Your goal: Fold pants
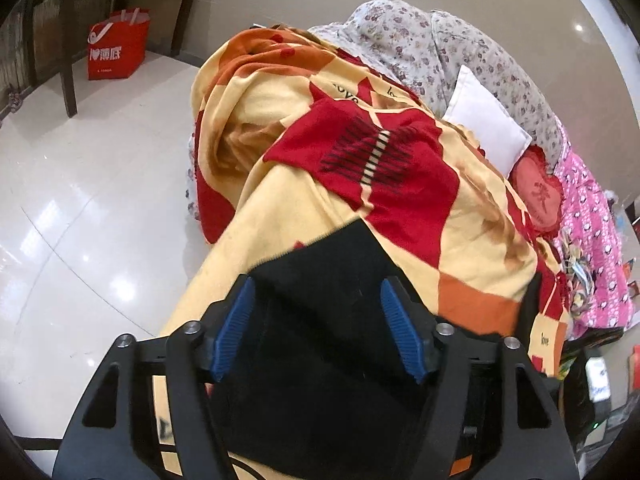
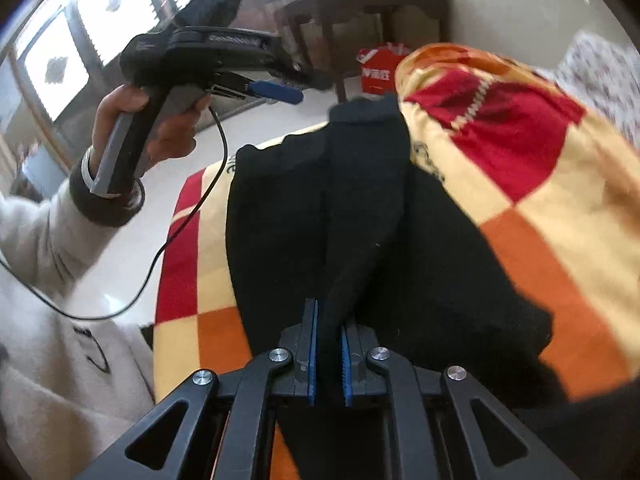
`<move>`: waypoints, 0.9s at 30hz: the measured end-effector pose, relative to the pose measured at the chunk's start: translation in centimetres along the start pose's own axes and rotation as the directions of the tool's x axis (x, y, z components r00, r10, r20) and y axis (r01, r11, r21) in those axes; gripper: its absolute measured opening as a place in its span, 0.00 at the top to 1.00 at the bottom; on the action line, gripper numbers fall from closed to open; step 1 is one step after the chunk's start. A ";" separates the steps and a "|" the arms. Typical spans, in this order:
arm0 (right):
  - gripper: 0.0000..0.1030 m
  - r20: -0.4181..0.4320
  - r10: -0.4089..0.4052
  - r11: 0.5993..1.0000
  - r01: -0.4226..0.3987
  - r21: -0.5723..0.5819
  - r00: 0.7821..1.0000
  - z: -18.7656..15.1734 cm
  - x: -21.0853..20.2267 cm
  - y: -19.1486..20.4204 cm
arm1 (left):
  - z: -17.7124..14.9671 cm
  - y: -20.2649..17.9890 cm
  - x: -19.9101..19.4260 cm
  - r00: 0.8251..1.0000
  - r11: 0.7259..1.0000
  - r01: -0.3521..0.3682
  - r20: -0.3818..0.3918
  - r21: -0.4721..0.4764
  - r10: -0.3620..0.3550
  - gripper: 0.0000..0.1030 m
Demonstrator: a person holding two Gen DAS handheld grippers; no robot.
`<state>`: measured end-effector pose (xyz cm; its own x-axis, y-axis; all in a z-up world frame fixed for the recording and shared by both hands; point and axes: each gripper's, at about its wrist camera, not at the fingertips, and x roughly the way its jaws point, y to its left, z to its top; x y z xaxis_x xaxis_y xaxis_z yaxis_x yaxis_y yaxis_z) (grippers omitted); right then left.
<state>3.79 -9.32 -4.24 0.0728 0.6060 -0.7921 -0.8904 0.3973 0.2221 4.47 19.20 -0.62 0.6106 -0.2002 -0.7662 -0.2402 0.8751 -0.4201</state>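
Note:
Black pants [image 2: 360, 220] lie on a red, orange and yellow patterned blanket [image 2: 540, 168]. My right gripper [image 2: 328, 320] is shut on a raised fold of the pants near their close end. My left gripper [image 1: 318, 292] is open and empty, held above the pants [image 1: 320, 360], with the fabric showing between its blue pads [image 1: 396, 320]. In the right wrist view the left gripper [image 2: 276, 90] is held up in the air to the left, clear of the cloth.
A crumpled part of the blanket [image 1: 360, 140] is heaped beyond the pants. A white pillow [image 1: 488, 124], floral bedding [image 1: 440, 40] and a pink cloth [image 1: 592, 232] lie to the right. A red bag [image 1: 118, 46] stands on the tiled floor by a dark table [image 2: 360, 12].

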 end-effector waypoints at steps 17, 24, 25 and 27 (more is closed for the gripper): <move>0.91 0.032 0.058 0.992 -0.062 0.111 0.998 -1.5 0.9 -1.6 | 2.6 -1.6 5.8 0.971 0.955 0.219 -0.137 0.200 -0.194 0.26; 0.91 0.065 0.037 0.990 -0.046 0.136 0.997 -1.5 0.2 -1.1 | 1.6 -2.1 3.0 0.967 0.923 0.252 -0.103 0.290 -0.232 0.91; 0.91 0.066 0.041 0.990 -0.050 0.131 0.997 -1.4 -0.1 -0.8 | 1.2 -1.9 1.5 0.959 0.910 0.284 -0.089 0.302 -0.270 0.92; 0.91 0.066 0.040 0.992 -0.048 0.120 0.997 -1.4 -0.8 0.0 | 0.2 -1.5 -1.5 0.945 0.885 0.322 -0.051 0.338 -0.324 0.93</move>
<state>3.10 -10.77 -4.34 0.0665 0.6660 -0.7430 -0.8325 0.4475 0.3266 4.02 18.28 1.26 0.6162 -0.4951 -0.6125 0.2386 0.8585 -0.4538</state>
